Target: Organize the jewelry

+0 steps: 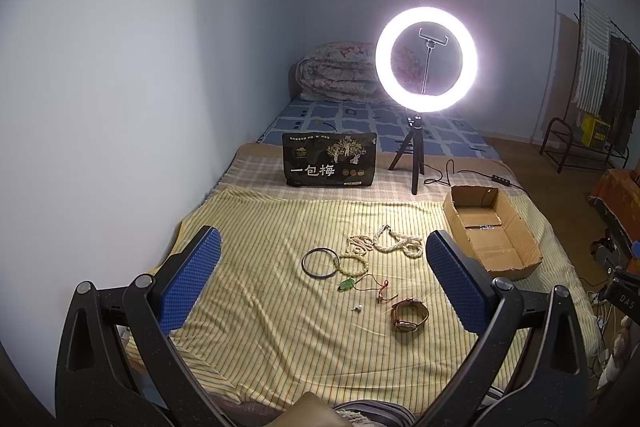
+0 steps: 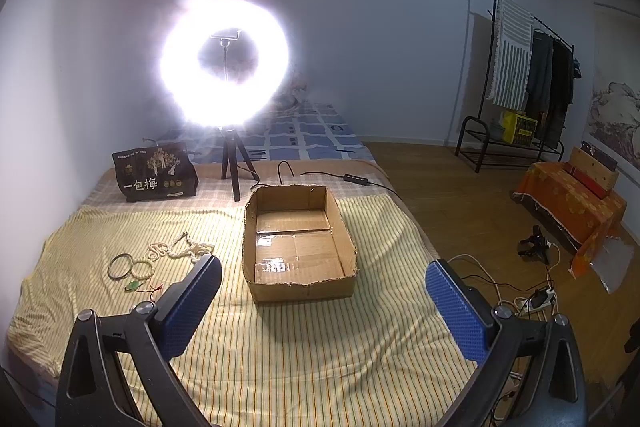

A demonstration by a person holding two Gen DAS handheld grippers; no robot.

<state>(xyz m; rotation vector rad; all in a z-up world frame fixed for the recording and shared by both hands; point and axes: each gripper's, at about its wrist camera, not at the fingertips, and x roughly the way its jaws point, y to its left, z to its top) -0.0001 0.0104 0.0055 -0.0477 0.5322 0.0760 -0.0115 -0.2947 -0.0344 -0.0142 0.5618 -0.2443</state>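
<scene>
On the bed, a cloth (image 1: pixel 280 339) carries the jewelry. A bangle (image 1: pixel 320 263) lies leftmost, touching a bead bracelet (image 1: pixel 354 264). Behind them lies a rope necklace (image 1: pixel 396 245). Nearer lie a pendant (image 1: pixel 347 284) and, near right, a watch (image 1: pixel 409 315). A box (image 1: pixel 494 233) sits right. Far behind stand a bag (image 1: pixel 329 159) and, to its right, a ring light (image 1: pixel 426 59).

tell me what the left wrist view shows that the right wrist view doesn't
Only the left wrist view shows the wristwatch, a tiny earring and the folded quilt. Only the right wrist view shows the orange-covered bench and wall painting. Both show the cardboard box with nothing in it, dark bangle, pearl necklace, green pendant, ring light and snack bag. Each view shows its own jaws open.
</scene>
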